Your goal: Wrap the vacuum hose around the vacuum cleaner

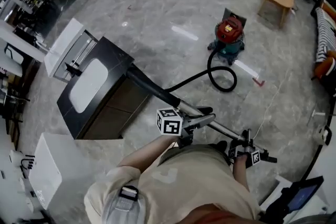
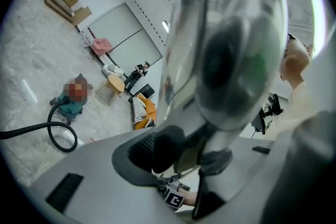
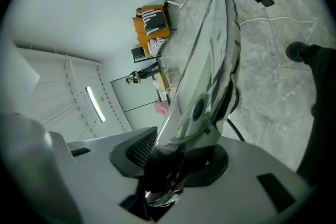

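The grey floor (image 1: 157,13) is big and shiny. A black cabinet (image 1: 113,99) stands at 9 o'clock in the head view. The red and green vacuum cleaner (image 1: 229,36) sits at 1 o'clock, well apart from the person. Its black hose (image 1: 220,84) makes a loop on the floor at the cleaner's 6 o'clock, not wrapped around it. The hose leads to a shiny tube (image 1: 223,130). The left gripper (image 1: 195,123) squeezes the tube. The right gripper (image 1: 247,150) squeezes it too, at the left one's 4 o'clock.
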